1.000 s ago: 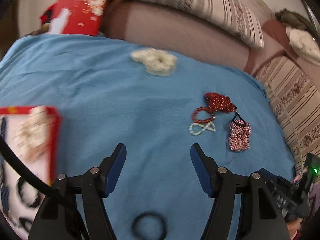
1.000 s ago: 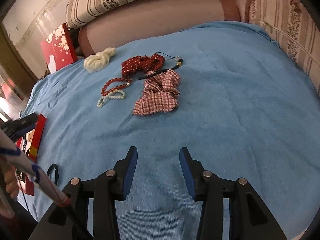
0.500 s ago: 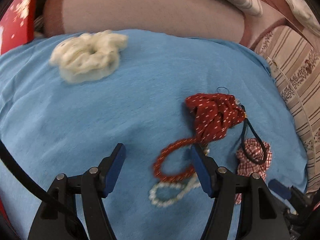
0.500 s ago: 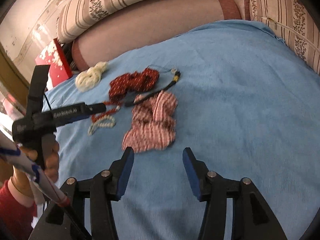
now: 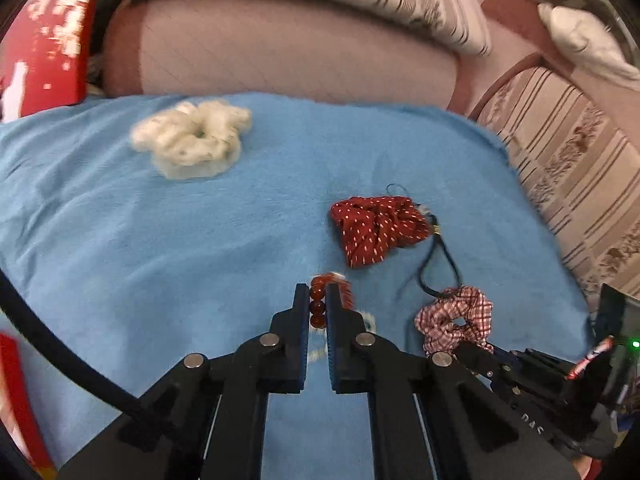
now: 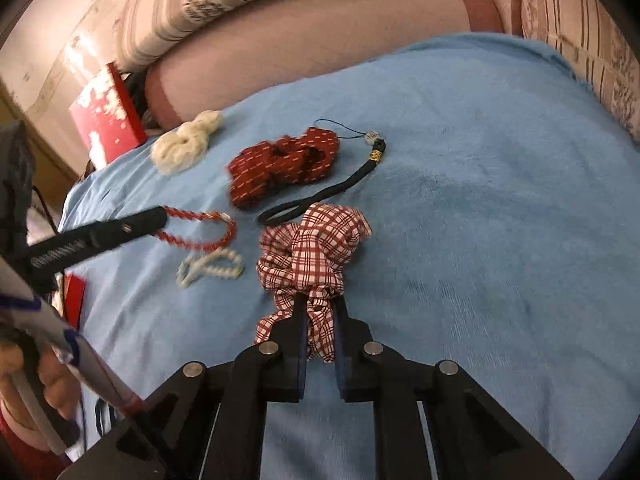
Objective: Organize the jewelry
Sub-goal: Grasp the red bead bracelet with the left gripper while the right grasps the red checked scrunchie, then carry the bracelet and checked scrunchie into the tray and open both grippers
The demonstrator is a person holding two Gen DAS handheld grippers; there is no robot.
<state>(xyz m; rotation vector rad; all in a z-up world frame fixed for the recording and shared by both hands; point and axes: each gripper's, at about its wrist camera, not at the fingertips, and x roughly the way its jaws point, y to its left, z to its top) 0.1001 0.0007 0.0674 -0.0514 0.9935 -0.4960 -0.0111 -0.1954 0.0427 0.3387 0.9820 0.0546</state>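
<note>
**Now both grippers grip jewelry on the blue blanket**

Left gripper (image 5: pixel 318 300) has its jaws pinching the red bead bracelet (image 5: pixel 317 308). Right gripper (image 6: pixel 320 312) has its jaws clamped on the plaid scrunchie (image 6: pixel 312 252), beside the white bead bracelet (image 6: pixel 210 266) on the blanket (image 6: pixel 480 200).
</note>
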